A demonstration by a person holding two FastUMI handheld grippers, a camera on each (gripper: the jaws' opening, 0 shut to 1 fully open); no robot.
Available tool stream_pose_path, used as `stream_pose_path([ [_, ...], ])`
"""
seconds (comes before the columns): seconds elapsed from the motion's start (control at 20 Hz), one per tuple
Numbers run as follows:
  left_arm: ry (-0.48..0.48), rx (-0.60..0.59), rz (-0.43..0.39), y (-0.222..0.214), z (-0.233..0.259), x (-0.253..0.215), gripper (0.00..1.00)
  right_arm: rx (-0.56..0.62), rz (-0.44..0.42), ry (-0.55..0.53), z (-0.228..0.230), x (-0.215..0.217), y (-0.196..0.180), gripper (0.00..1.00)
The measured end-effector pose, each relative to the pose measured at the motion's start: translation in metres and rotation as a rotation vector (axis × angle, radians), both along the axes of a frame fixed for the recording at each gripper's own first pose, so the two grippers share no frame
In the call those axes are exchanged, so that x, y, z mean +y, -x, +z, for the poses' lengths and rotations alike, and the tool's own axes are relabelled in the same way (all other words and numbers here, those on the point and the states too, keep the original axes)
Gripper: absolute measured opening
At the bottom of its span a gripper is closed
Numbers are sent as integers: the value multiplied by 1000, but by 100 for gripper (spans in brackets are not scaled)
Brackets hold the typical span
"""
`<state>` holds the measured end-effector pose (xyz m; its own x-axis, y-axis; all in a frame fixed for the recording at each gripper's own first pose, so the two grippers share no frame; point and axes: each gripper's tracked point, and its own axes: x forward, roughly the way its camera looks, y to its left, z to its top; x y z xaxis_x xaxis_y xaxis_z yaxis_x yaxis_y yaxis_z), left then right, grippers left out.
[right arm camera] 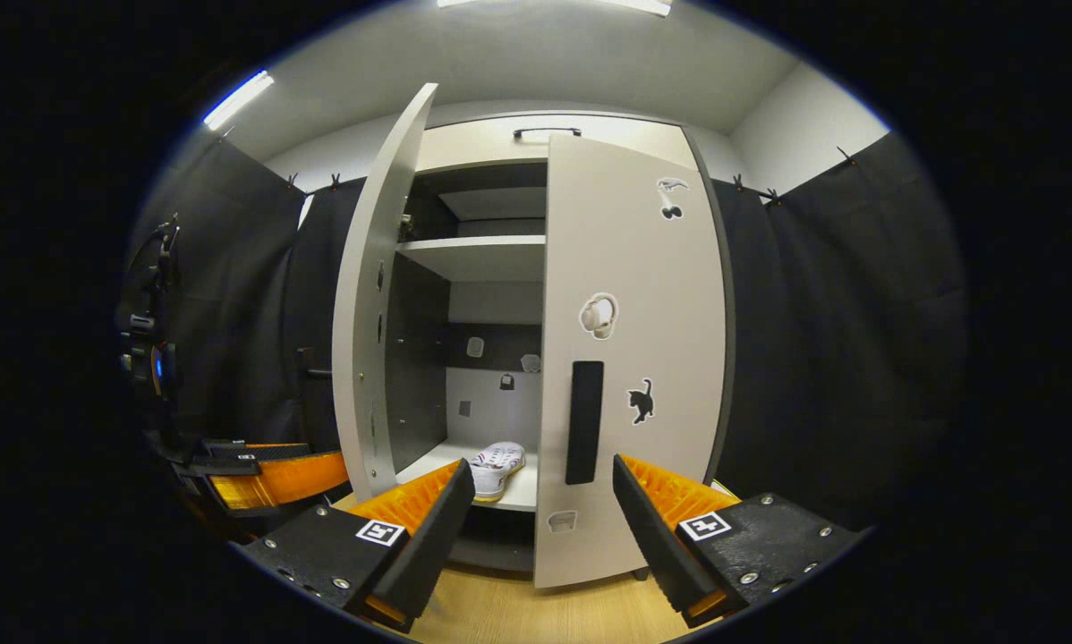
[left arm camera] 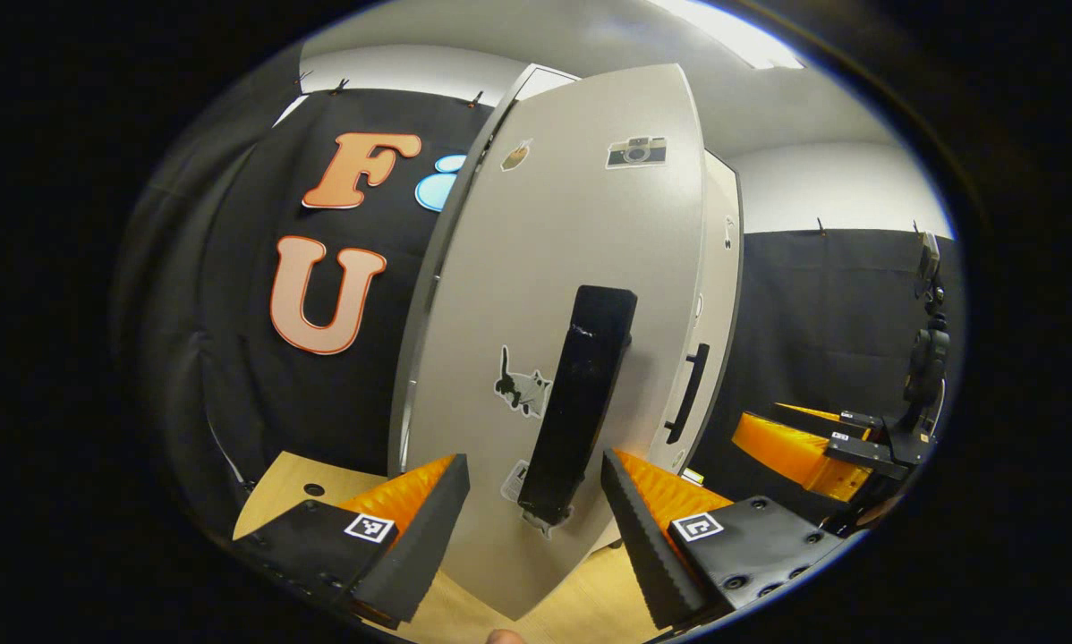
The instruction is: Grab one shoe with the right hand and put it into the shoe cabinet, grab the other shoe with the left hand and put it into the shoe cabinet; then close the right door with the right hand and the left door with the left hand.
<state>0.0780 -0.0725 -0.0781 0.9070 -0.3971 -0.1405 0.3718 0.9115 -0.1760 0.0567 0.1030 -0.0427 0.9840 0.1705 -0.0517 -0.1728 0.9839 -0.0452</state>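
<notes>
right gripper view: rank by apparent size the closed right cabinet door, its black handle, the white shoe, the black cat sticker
1. Pale grey closed right door
2. Black rectangular handle
3. White shoe, farther back, so unsure
4. Black cat sticker

1 shoe [right arm camera: 497, 464], 2 doors [right arm camera: 630, 358] (1 shut), 1 cabinet [right arm camera: 487, 259].

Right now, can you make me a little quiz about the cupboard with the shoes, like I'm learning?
1. True or false: the pale grey right door with the black cat sticker is closed.
2. Which door stands open? A) left door B) right door C) neither
3. What sits on the white lower shelf?

Key
1. True.
2. A, the left hand-held gripper faces its black handle, jaws open.
3. A white sneaker; the second shoe is hidden behind the closed door, if it is there.
</notes>
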Motion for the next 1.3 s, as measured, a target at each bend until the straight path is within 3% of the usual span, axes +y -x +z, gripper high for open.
stream_pose_path([
  [0.2,-6,10,-31,-20,-11,-49,94,3,-69,-15,-2,-38,4,95],
  [0.25,-8,15,-19,-31,-15,-58,94,4,-86,-16,-3,-46,4,100],
  [0.35,-45,8,29,-56,-22,-67,100,9,-109,-12,-4,-59,7,95],
  [0.4,-61,7,48,-65,-27,-73,97,11,-118,-9,-5,-64,8,100],
  [0.45,-77,19,59,-72,-32,-80,100,13,-124,-4,-6,-68,8,95],
  [0.5,-81,-6,77,-79,-30,-87,99,16,-127,2,-8,-70,7,100],
  [0.55,-111,-12,91,-82,-32,-89,96,19,-129,7,-9,-72,6,100],
  [0.6,-135,-26,113,-83,-31,-90,96,24,-130,11,-10,-74,6,95],
  [0.75,-164,-37,144,-89,-31,-95,98,34,-133,18,-14,-78,2,95],
  [0.85,-166,-34,157,-90,-31,-96,94,44,-133,13,-17,-79,5,95],
  [0.9,-177,-37,170,-88,-33,-95,99,51,-133,10,-18,-81,7,95],
  [0.95,-198,-43,184,-81,-33,-94,95,56,-132,8,-19,-83,4,100],
  [1.0,-224,-51,181,-82,-36,-96,97,58,-133,7,-20,-86,3,95],
  [1.05,-242,-45,179,-80,-40,-96,97,59,-133,6,-20,-88,1,100],
  [1.1,-250,-41,177,-80,-42,-92,97,57,-135,7,-20,-90,0,95],
  [1.15,-235,-38,171,-73,-42,-88,98,56,-135,9,-20,-93,-1,100],
  [1.3,-182,-21,144,-30,-33,-65,100,62,-136,7,-22,-99,0,96],
])
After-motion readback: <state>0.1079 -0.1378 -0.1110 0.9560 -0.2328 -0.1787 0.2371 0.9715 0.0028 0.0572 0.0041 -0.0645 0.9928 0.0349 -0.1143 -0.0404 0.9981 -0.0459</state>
